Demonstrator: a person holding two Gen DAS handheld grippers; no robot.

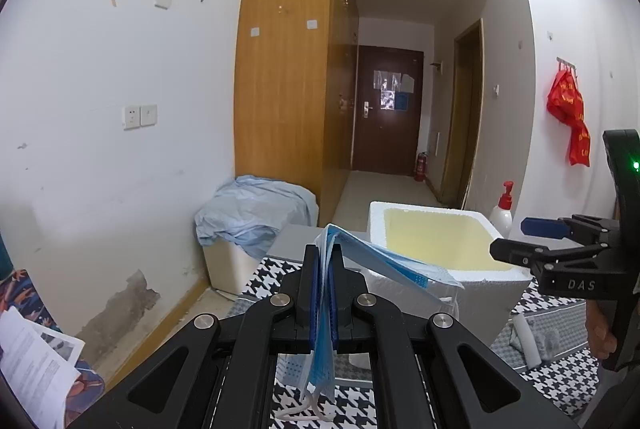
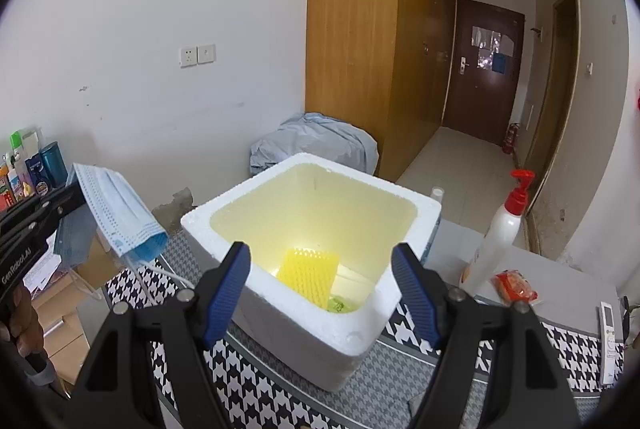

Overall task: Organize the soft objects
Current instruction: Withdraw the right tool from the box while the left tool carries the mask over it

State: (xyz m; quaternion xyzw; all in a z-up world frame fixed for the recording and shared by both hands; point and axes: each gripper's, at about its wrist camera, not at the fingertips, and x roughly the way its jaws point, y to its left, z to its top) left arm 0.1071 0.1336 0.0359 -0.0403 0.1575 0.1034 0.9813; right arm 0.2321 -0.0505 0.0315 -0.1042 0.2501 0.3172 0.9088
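My left gripper (image 1: 325, 261) is shut on a blue surgical face mask (image 1: 384, 261), which drapes forward toward the white foam box (image 1: 472, 293); its ear loops hang below the fingers. In the right wrist view the mask (image 2: 116, 213) hangs from the left gripper (image 2: 74, 195), left of the foam box (image 2: 304, 309) and above the table. My right gripper (image 2: 320, 293) is open and empty, held just in front of the box's near rim; it also shows in the left wrist view (image 1: 516, 241). Inside the box lie a yellow mesh sponge (image 2: 308, 273) and a green item (image 2: 340, 305).
The box stands on a houndstooth cloth (image 2: 400, 381). A white pump bottle with red top (image 2: 496, 237), a red packet (image 2: 514, 287) and a remote control (image 2: 610, 337) lie to the right. A covered bin (image 1: 256, 221) stands by the wardrobe. Bottles (image 2: 28, 169) stand at far left.
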